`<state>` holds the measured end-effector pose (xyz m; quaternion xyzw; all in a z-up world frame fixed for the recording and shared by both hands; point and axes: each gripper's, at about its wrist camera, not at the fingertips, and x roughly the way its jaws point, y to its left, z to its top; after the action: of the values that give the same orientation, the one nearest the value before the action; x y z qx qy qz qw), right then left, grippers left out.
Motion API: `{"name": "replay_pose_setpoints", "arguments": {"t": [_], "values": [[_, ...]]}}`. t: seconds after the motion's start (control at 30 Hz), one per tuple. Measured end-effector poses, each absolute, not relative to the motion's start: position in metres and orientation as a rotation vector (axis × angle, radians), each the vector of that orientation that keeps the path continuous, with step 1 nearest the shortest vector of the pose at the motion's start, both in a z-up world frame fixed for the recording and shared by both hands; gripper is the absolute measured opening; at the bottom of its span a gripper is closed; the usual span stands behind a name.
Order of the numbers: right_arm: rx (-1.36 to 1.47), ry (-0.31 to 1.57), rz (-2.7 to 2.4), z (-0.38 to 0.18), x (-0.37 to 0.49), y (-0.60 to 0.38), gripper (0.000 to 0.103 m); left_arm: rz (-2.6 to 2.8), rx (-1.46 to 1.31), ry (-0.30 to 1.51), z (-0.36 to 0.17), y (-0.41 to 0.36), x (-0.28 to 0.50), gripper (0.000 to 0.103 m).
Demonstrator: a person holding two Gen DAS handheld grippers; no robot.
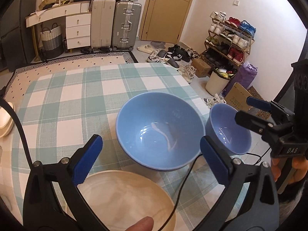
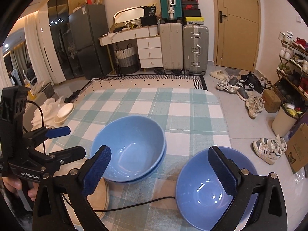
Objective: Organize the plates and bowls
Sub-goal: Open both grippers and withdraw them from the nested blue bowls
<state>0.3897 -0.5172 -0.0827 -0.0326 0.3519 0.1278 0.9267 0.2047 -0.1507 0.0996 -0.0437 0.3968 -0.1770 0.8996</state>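
Left wrist view: the left gripper point(image 1: 151, 155) hangs with its jaws spread wide and nothing between them, its ribbed blue pads point(image 1: 87, 159) framing a large blue bowl point(image 1: 159, 130) that sits on the checked tablecloth point(image 1: 77, 100). The bowl is smooth and glossy, deep and round-walled, catching ceiling light on its floor. Just right of it sits a smaller blue bowl point(image 1: 227, 130) of the same glaze, near the table's right edge. A cream plate point(image 1: 123, 196), matte and shallow, lies closest to the camera under the gripper, with a thin black cable point(image 1: 181, 190) trailing over it. At the far left edge, pale dishes point(image 1: 6, 123) wait apart. The right gripper point(image 1: 248, 109) enters from the right, likewise spread and empty.

Right wrist view: the right gripper point(image 2: 162, 173) is also wide and holds nothing, its textured pads point(image 2: 97, 171) hovering above the smaller bowl point(image 2: 204, 190). From here the large bowl point(image 2: 129, 148) reads as 2 nested bowls, a second rim showing beneath the first, which suggests like pieces are being stacked to save room. The cream plate point(image 2: 100, 192) peeks out at lower left, just beside that stack. White dishes point(image 2: 64, 111) rest at the cloth's far left edge, apparently not yet sorted. The woven cloth looks soft and grippy, a steady base for glazed ware.
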Motion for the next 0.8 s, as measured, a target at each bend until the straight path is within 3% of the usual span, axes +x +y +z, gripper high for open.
{"name": "replay_pose_setpoints", "arguments": {"t": [0.8], "values": [[0.021,0.703,0.114,-0.075,0.336,-0.593,0.102,-0.476,0.014,0.829,0.099,-0.25,0.169,0.101]]}}
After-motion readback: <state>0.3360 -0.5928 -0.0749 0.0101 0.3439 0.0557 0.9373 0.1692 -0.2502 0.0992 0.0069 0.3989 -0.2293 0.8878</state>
